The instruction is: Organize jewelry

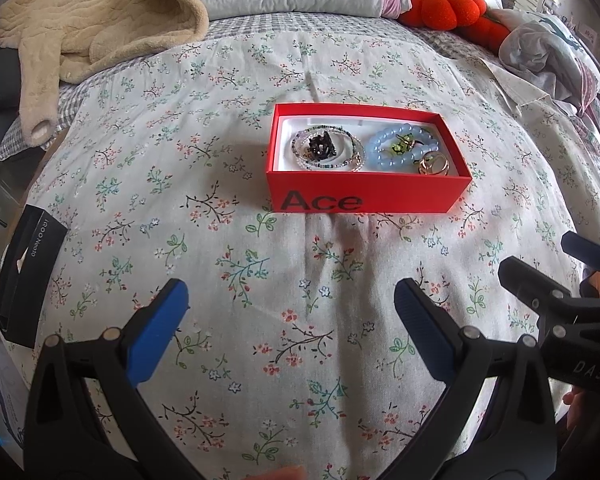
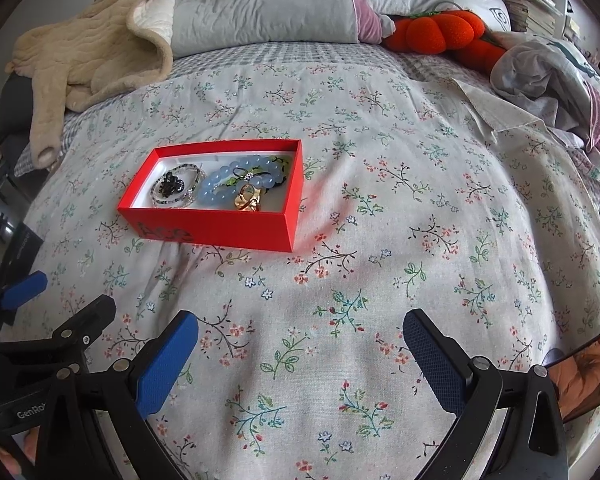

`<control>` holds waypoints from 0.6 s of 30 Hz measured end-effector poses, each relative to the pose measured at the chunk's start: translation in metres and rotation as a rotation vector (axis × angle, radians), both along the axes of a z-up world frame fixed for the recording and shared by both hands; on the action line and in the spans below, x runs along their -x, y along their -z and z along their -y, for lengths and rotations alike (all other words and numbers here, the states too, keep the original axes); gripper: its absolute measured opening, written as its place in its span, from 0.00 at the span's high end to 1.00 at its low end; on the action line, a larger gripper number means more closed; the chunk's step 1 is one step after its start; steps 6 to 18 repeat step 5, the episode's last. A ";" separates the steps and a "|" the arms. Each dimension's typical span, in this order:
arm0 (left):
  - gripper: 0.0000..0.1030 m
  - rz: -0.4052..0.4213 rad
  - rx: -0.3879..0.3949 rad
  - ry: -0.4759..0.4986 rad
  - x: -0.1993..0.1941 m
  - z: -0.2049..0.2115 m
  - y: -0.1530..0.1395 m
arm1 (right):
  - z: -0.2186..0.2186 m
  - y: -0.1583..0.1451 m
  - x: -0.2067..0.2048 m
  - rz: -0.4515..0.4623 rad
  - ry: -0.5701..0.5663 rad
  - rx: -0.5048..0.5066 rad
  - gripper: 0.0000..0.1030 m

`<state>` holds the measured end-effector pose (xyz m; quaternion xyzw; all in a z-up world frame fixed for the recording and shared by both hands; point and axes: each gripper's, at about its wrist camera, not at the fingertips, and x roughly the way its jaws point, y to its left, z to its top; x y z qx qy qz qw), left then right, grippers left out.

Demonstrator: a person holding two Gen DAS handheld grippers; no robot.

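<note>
A red "Ace" box [image 1: 364, 196] [image 2: 220, 228] lies open on the floral bedspread. Inside lie a thin beaded bracelet [image 1: 356, 152] [image 2: 196, 178] around a dark hair clip [image 1: 320, 146] [image 2: 172, 186], a light-blue bead bracelet [image 1: 380, 152] [image 2: 220, 178], green hair ties [image 1: 402, 144] [image 2: 276, 162] and gold rings [image 1: 434, 164] [image 2: 249, 200]. My left gripper [image 1: 292, 300] is open and empty, hovering well in front of the box. My right gripper [image 2: 300, 330] is open and empty, in front and right of the box.
A black phone box [image 1: 28, 276] lies at the bed's left edge. A beige fleece garment [image 1: 100, 24] [image 2: 92, 48], pillows [image 2: 260, 4], an orange plush toy [image 1: 452, 8] [image 2: 440, 32] and crumpled cloth [image 2: 540, 68] lie at the far side.
</note>
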<state>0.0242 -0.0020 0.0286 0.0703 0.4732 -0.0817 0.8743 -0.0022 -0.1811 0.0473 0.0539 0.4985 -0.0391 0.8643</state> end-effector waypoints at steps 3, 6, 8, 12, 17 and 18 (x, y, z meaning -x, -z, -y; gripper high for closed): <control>0.01 0.008 -0.003 -0.008 0.001 -0.003 0.000 | 0.000 0.002 -0.001 -0.012 -0.002 -0.002 0.00; 0.01 0.012 0.006 -0.015 0.000 -0.007 0.002 | 0.000 0.007 -0.002 -0.028 0.001 -0.004 0.00; 0.01 0.012 0.006 -0.015 0.000 -0.007 0.002 | 0.000 0.007 -0.002 -0.028 0.001 -0.004 0.00; 0.01 0.012 0.006 -0.015 0.000 -0.007 0.002 | 0.000 0.007 -0.002 -0.028 0.001 -0.004 0.00; 0.01 0.012 0.006 -0.015 0.000 -0.007 0.002 | 0.000 0.007 -0.002 -0.028 0.001 -0.004 0.00; 0.01 0.012 0.006 -0.015 0.000 -0.007 0.002 | 0.000 0.007 -0.002 -0.028 0.001 -0.004 0.00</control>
